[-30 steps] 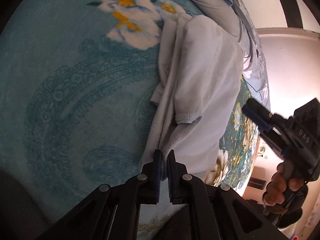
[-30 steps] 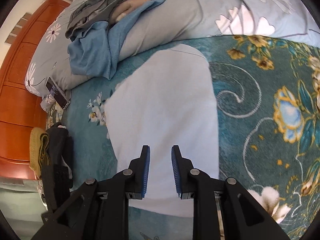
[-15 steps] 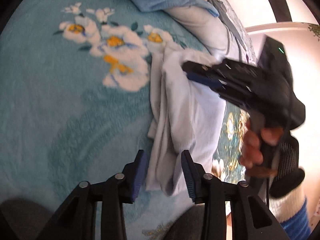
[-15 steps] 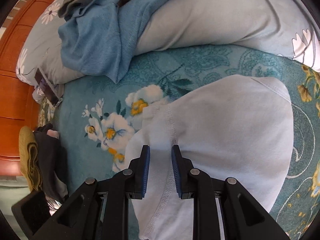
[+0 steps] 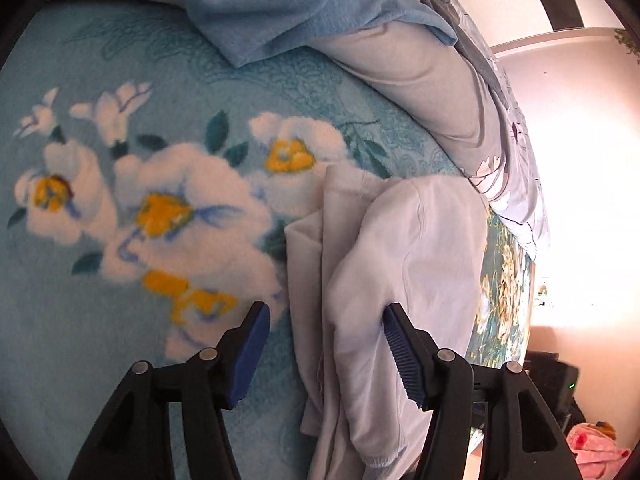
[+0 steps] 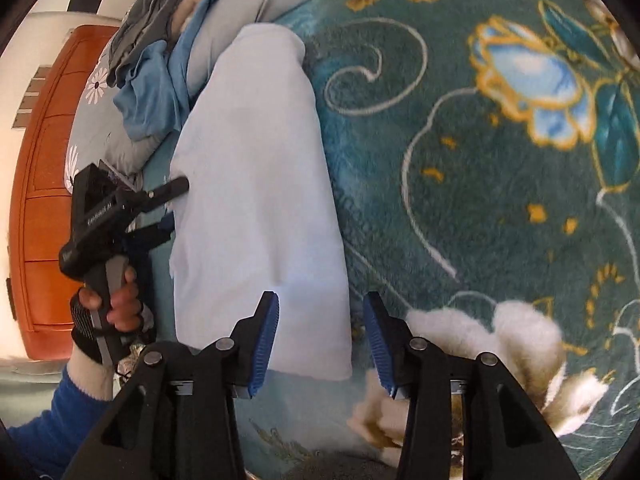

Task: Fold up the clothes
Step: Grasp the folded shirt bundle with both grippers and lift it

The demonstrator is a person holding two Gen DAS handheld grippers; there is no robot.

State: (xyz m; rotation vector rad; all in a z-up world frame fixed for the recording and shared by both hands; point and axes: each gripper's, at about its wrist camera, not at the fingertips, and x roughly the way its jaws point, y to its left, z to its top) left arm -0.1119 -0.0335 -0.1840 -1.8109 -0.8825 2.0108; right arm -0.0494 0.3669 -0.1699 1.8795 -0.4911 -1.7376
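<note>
A pale blue garment (image 5: 420, 264) lies folded into a long strip on the teal floral blanket (image 5: 80, 320). My left gripper (image 5: 326, 356) hovers over its layered left edge. Its jaws are opening, the cloth lies loose between the blue pads (image 5: 252, 352), and neither pad presses on it. In the right wrist view the same garment (image 6: 256, 184) runs away from me. My right gripper (image 6: 322, 340) stands over its near right corner, jaws opening, with the cloth between the pads but not pinched. A hand holds the left gripper (image 6: 176, 208) at the strip's left side.
A blue garment (image 5: 304, 12) and grey clothes (image 6: 160, 12) are heaped on a grey flowered duvet (image 5: 432, 88) at the far end. An orange wooden cabinet (image 6: 44, 200) stands to the left. The blanket (image 6: 480, 200) stretches right of the strip.
The left gripper let go of the garment's hem, spread its jaws and slid further along the left edge. The right gripper swung over the cloth, came to its near right corner and widened.
</note>
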